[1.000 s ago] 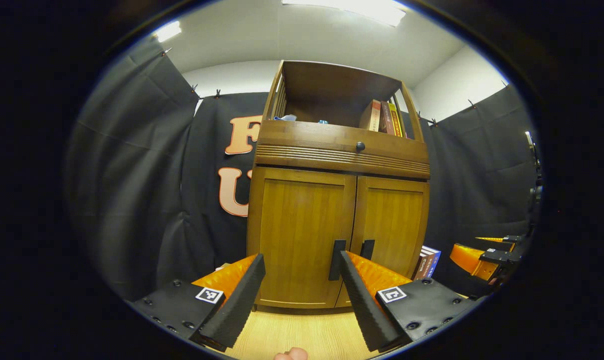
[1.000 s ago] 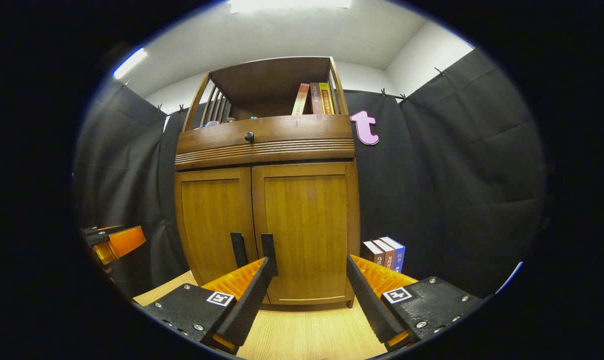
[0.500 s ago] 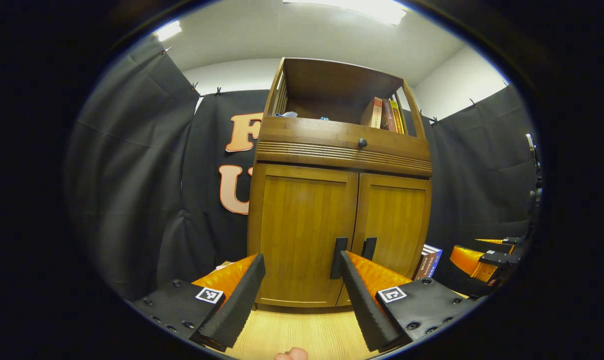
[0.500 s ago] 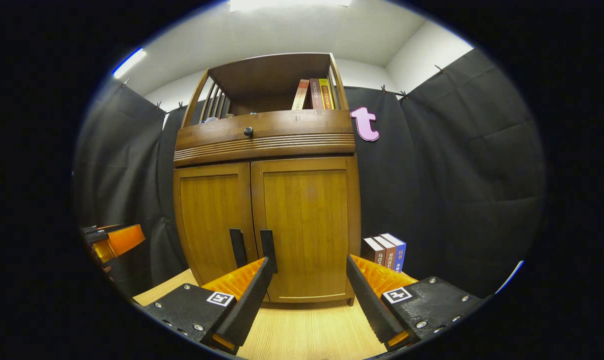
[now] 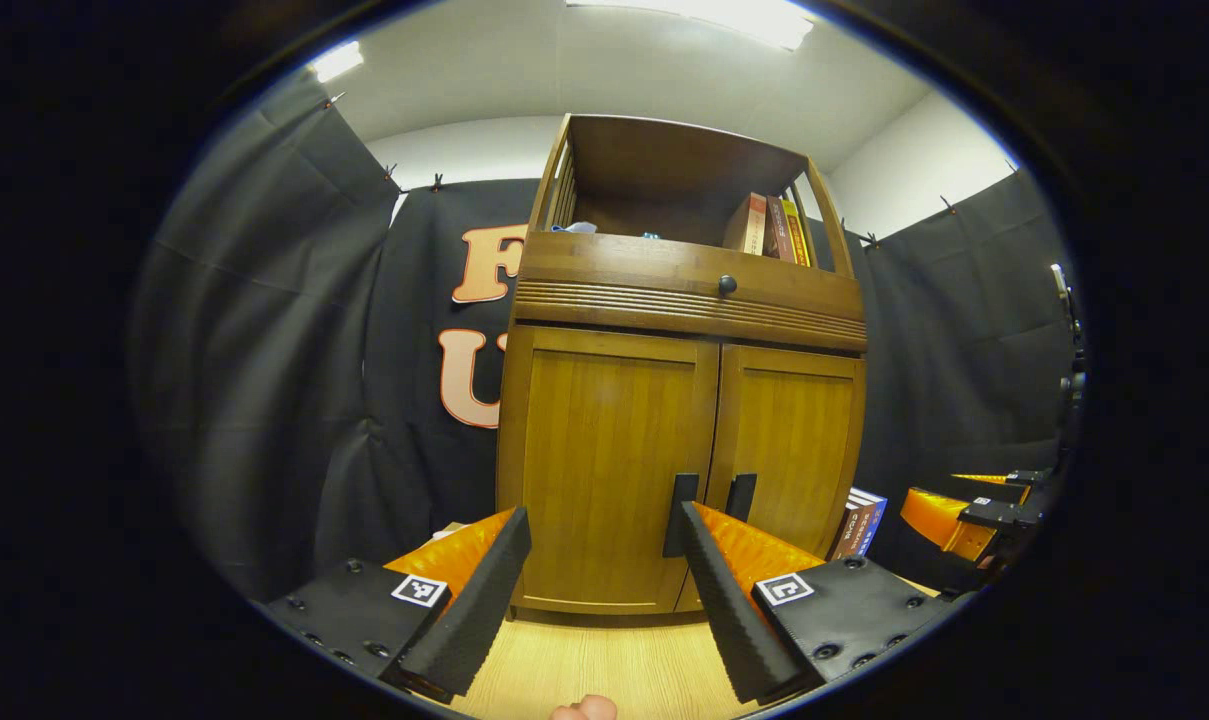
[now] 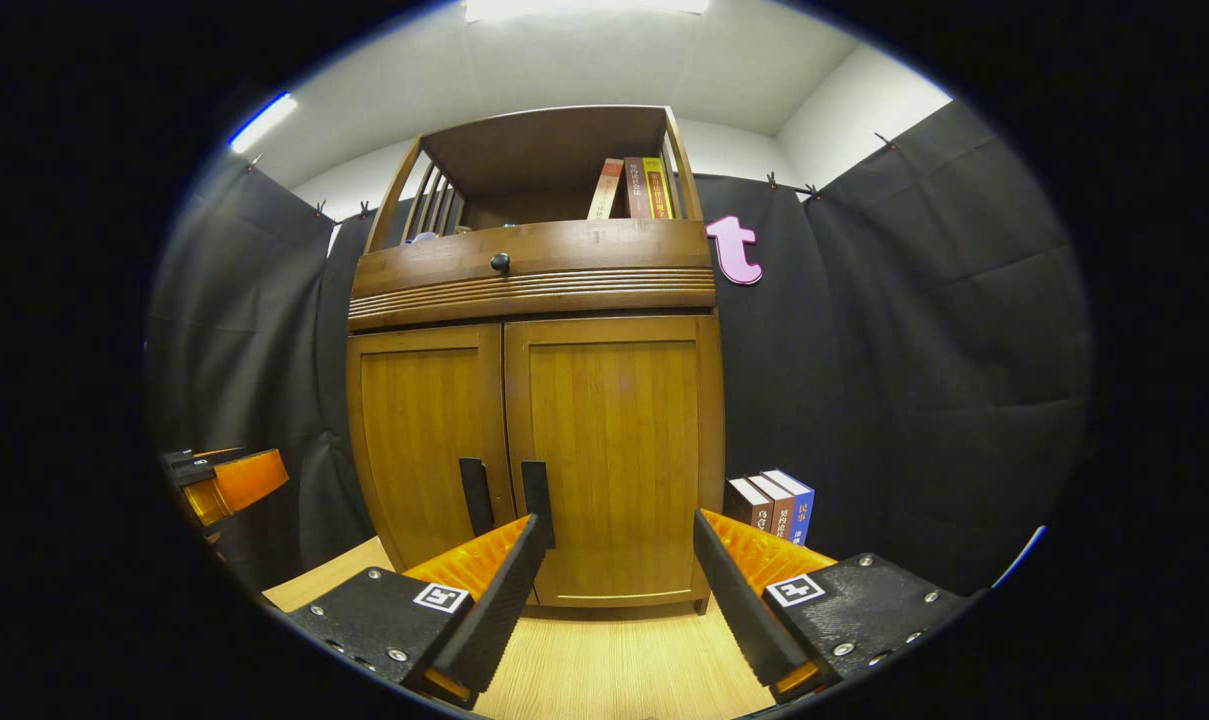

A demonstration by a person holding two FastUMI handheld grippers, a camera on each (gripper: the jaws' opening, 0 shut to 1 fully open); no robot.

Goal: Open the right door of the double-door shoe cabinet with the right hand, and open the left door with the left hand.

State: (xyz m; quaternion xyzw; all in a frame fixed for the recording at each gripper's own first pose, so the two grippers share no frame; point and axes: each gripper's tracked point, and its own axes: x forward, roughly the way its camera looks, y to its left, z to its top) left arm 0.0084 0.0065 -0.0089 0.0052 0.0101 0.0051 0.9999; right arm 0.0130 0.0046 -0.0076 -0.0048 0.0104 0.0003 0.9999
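Observation:
A brown wooden shoe cabinet [image 5: 684, 300] [image 6: 534, 285] stands ahead with both doors closed. In the left gripper view, the left door [image 5: 604, 450] and right door [image 5: 794, 440] each carry a dark vertical handle, left handle [image 5: 680, 510], right handle [image 5: 741, 497]. My left gripper [image 5: 604, 545] is open, short of the left door, holding nothing. In the right gripper view, the right door [image 6: 614, 440] has its handle [image 6: 536, 492] beside the left door's handle [image 6: 474, 495]. My right gripper [image 6: 614, 545] is open in front of the right door, apart from it. The other gripper shows at each view's edge [image 5: 974, 515] [image 6: 226, 482].
Several books [image 6: 772, 505] stand on the wooden floor [image 6: 614, 660] right of the cabinet. More books [image 6: 636, 188] sit on the open top shelf above a drawer with a round knob [image 6: 500, 262]. Black cloth walls close in on both sides.
Both views have shifted slightly: the cabinet sits a little higher and nearer than one second ago. Both grippers stay open and the doors stay closed.

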